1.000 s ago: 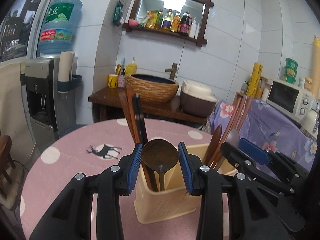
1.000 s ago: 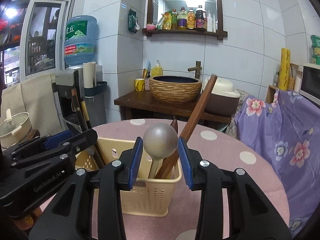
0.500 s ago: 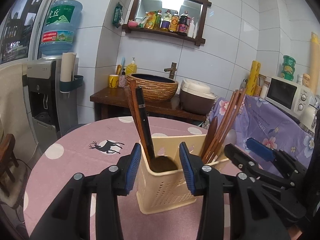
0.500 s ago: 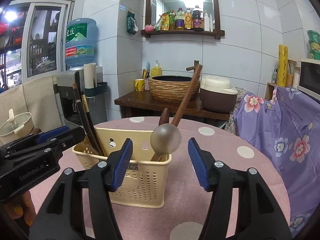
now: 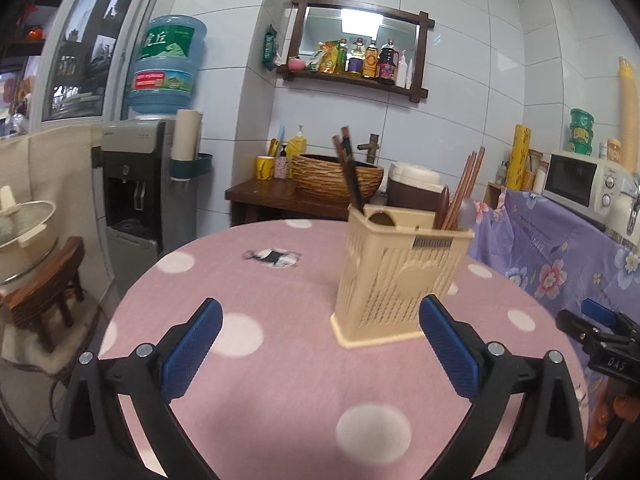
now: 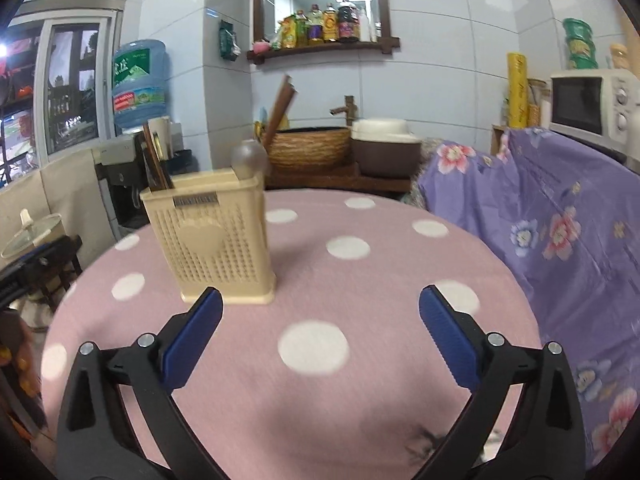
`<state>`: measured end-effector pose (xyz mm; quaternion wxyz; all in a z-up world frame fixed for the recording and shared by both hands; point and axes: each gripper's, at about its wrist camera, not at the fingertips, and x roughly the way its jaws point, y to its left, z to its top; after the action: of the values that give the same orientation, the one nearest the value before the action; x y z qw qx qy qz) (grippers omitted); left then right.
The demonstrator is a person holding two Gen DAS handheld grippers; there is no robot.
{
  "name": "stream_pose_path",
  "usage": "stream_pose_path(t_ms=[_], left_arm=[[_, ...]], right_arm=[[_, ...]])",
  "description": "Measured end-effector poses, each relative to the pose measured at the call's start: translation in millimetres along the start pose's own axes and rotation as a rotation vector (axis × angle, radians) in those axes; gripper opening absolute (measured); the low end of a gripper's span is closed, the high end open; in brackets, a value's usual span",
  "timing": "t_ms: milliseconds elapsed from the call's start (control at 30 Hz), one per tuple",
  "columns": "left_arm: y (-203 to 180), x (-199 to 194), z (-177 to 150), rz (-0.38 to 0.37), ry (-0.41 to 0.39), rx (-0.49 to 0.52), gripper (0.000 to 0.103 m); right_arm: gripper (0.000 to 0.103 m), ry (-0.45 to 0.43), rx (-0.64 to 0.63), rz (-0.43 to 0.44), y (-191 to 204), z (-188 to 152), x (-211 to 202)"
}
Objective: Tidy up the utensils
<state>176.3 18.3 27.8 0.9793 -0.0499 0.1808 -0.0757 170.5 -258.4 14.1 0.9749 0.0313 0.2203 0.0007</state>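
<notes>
A beige perforated utensil holder point(image 5: 396, 276) stands upright on the round pink polka-dot table point(image 5: 280, 360); it also shows in the right wrist view point(image 6: 212, 240). It holds dark chopsticks point(image 5: 350, 172), brown chopsticks point(image 5: 464, 188) and spoons: a grey spoon bowl point(image 6: 250, 158) sticks up at its right end. My left gripper point(image 5: 320, 344) is open and empty, hovering over the table in front of the holder. My right gripper point(image 6: 320, 332) is open and empty, to the right of the holder.
A purple floral cloth point(image 6: 560, 220) covers furniture to the right of the table, with a microwave point(image 6: 588, 104) on it. A wooden counter with a woven basin point(image 5: 332, 176) stands behind. A water dispenser point(image 5: 136, 180) and a wooden stool point(image 5: 48, 292) stand at the left.
Both grippers opened wide, let go of the spoons into the holder, and pulled back and away from it. The holder now stands farther off in both views.
</notes>
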Motion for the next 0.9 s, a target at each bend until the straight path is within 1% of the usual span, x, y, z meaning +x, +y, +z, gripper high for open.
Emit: stream_pose_path(t_ms=[67, 133, 200, 267, 367, 467, 667, 800, 900], left_arm=[[4, -14, -16, 0.014, -0.001, 0.006, 0.098], [6, -27, -30, 0.022, -0.003, 0.004, 0.098], [5, -38, -44, 0.021, 0.011, 0.002, 0.098], [4, -48, -55, 0.011, 0.024, 0.003, 0.098], [0, -64, -67, 0.009, 0.028, 0.007, 0.098], [-3, -83, -74, 0.005, 0.007, 0.008, 0.098], [-8, -126, -72, -0.004, -0.087, 0.025, 0.098], [-11, -142, -71, -0.023, -0.129, 0.044, 0.098], [-16, -141, -73, -0.03, -0.126, 0.062, 0.098]], right_arm=[[0.097, 0.022, 0.008, -0.009, -5, -23, -8], [0.097, 0.047, 0.023, 0.007, -8, -46, -17], [0.097, 0.058, 0.034, 0.024, -6, -61, -23], [0.097, 0.051, 0.044, 0.048, 1, -77, -36], [0.097, 0.015, 0.027, 0.084, 17, -91, -61], [0.097, -0.041, 0.006, 0.124, 32, -95, -88], [0.097, -0.141, -0.026, 0.227, 54, -89, -136], [0.097, -0.166, -0.045, 0.253, 65, -90, -151], [0.097, -0.167, -0.048, 0.265, 68, -90, -153]])
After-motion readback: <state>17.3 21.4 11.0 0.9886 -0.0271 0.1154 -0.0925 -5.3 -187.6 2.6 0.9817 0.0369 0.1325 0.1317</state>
